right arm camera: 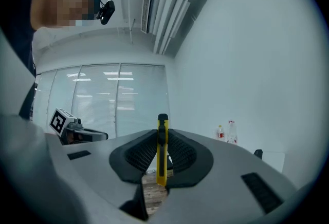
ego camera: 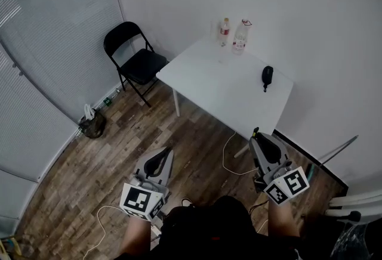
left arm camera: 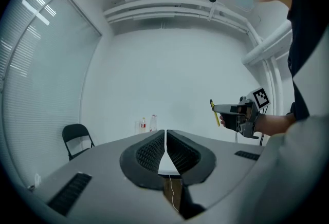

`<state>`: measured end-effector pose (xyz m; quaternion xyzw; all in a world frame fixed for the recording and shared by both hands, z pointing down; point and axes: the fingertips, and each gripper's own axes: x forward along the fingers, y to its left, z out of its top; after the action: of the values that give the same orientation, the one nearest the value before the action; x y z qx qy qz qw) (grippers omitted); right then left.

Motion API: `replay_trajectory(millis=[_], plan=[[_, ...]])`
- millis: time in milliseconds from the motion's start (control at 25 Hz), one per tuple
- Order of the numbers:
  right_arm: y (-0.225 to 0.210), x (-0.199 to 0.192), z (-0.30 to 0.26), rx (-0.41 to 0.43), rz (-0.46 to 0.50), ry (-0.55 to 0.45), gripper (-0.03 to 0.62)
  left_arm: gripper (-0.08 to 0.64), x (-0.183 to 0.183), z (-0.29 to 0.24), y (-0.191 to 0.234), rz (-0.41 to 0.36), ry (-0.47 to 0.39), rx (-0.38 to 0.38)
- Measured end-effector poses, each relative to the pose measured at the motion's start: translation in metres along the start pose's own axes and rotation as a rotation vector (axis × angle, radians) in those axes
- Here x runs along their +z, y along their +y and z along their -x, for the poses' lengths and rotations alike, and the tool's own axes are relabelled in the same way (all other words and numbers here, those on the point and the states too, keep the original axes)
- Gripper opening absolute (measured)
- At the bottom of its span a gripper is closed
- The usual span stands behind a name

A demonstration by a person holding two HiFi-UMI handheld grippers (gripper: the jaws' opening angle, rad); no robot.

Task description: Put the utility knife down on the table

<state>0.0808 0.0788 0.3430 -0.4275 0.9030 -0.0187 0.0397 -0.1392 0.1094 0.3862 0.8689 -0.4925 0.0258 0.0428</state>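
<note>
Clamping the upright utility knife point(right arm camera: 162, 153) is the right hand-held gripper point(right arm camera: 162, 138).

Utility knife point(ego camera: 256, 132) mostly hidden inside right hand-held gripper point(ego camera: 259, 141); dark object point(ego camera: 267, 76) on table point(ego camera: 221, 83) unidentifiable.

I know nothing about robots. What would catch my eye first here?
A yellow utility knife stands upright, clamped in the jaws of the right gripper. The left gripper has its jaws together on nothing. Ahead stands a white table bearing two bottles and a small black object, with a black folding chair to its left.
</note>
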Motion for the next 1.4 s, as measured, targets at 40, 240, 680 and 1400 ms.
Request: replay_trajectory(millis=[40,240,680,1400], plan=[[0.005,-0.002,-0.002,0.006,0.002,0.009,0.074,0.031,-0.001,0.001,0.002,0.005,0.002,-0.003],[0.007,-0.009,-0.016,0.020,0.004,0.030,0.074,0.031,-0.005,-0.006,0.012,0.018,0.003,-0.012],[-0.056,-0.014,-0.082,0.052,-0.014,0.012,0.074,0.031,0.002,-0.076,0.048,0.011,0.007,0.044],[-0.246,-0.040,-0.173,0.078,-0.074,0.066,0.074,0.031,0.016,-0.276,0.065,-0.014,0.063,0.087]])
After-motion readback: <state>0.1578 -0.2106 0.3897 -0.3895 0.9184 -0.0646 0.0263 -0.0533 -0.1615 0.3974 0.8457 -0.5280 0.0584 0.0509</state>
